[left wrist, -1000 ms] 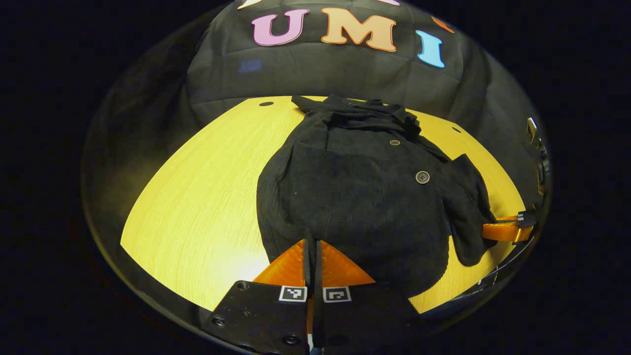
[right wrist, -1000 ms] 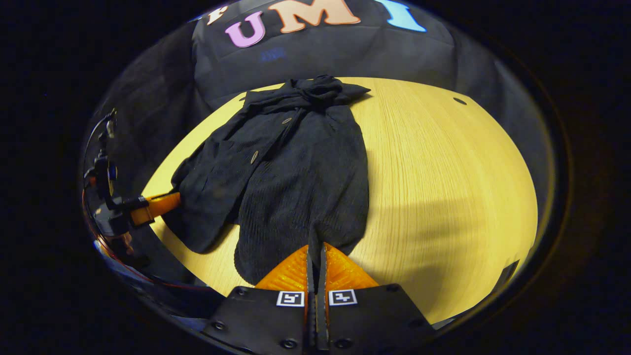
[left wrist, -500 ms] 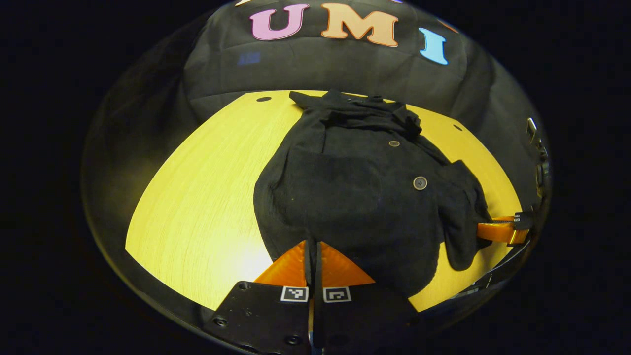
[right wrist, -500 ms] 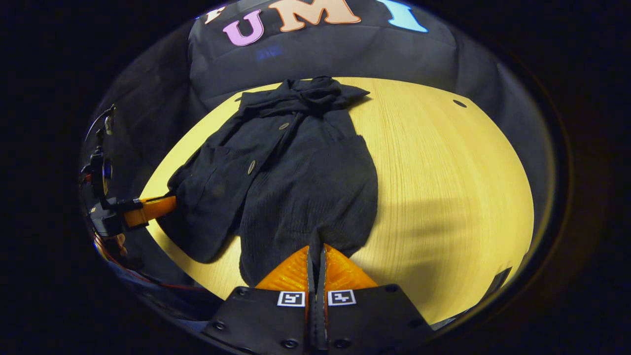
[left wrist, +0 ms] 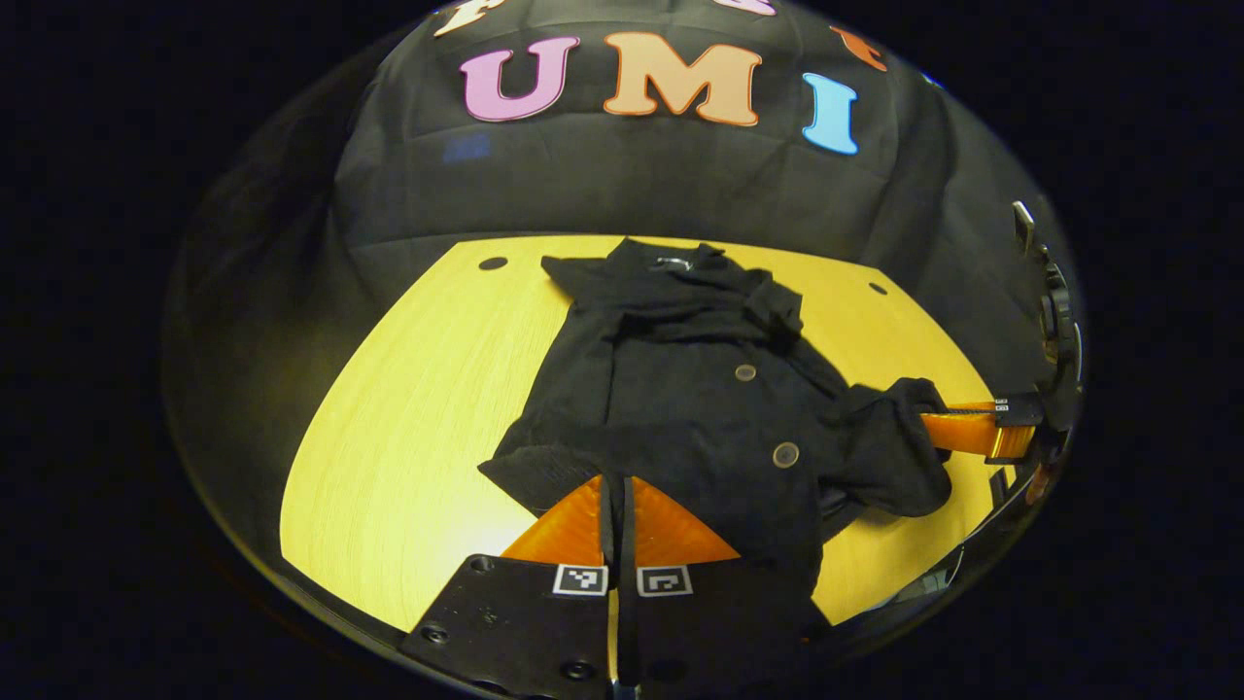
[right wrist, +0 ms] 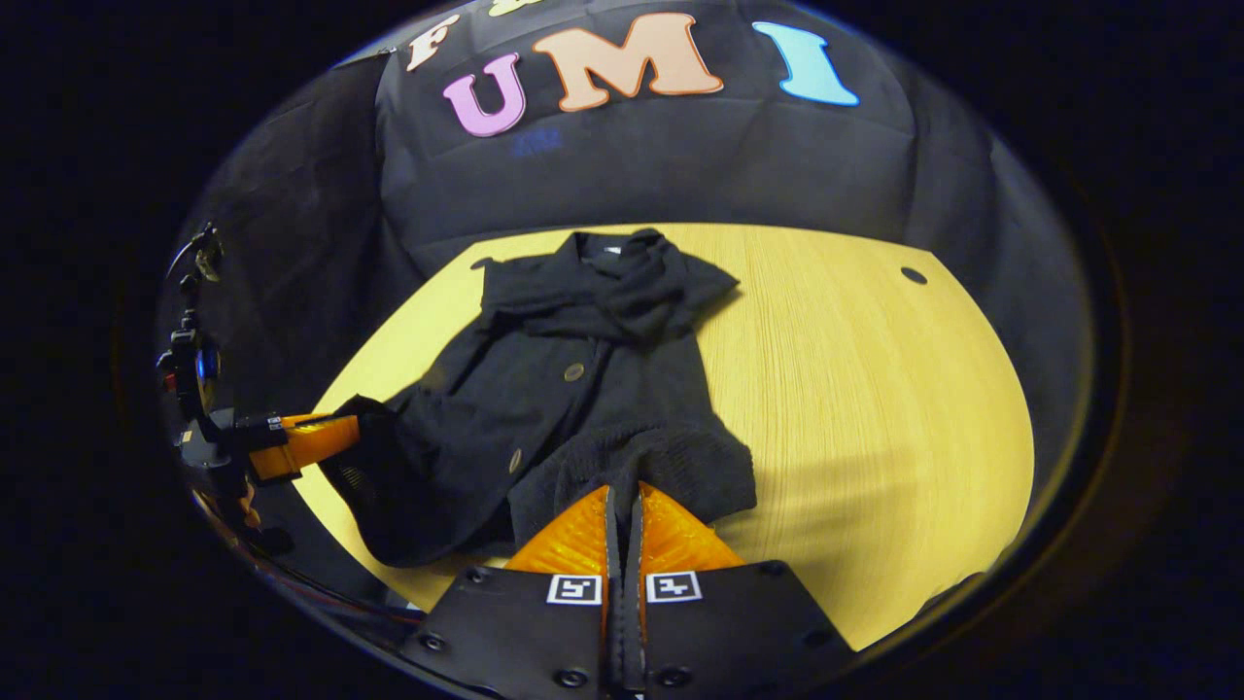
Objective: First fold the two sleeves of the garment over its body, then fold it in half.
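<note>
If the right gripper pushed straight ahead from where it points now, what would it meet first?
The right gripper is already shut on the garment at its near hem, so going straight on it would push into the garment's body, probably bunching it toward the collar. Beyond that lies the table, then the booth wall; depth is hard to judge.

Wood table (left wrist: 408, 428) w/ holes, black cloth wall (left wrist: 632, 185)

I can read no words, brands or numbers here. The only signs I see are small square black-and-white coded markers, a pair on the body of my left hand-held gripper (left wrist: 617, 486) and a pair on my right hand-held gripper (right wrist: 623, 496); they carry patterns, not letters. A pale tag at the black knitted garment's (right wrist: 593, 389) collar is too small to read.
</note>
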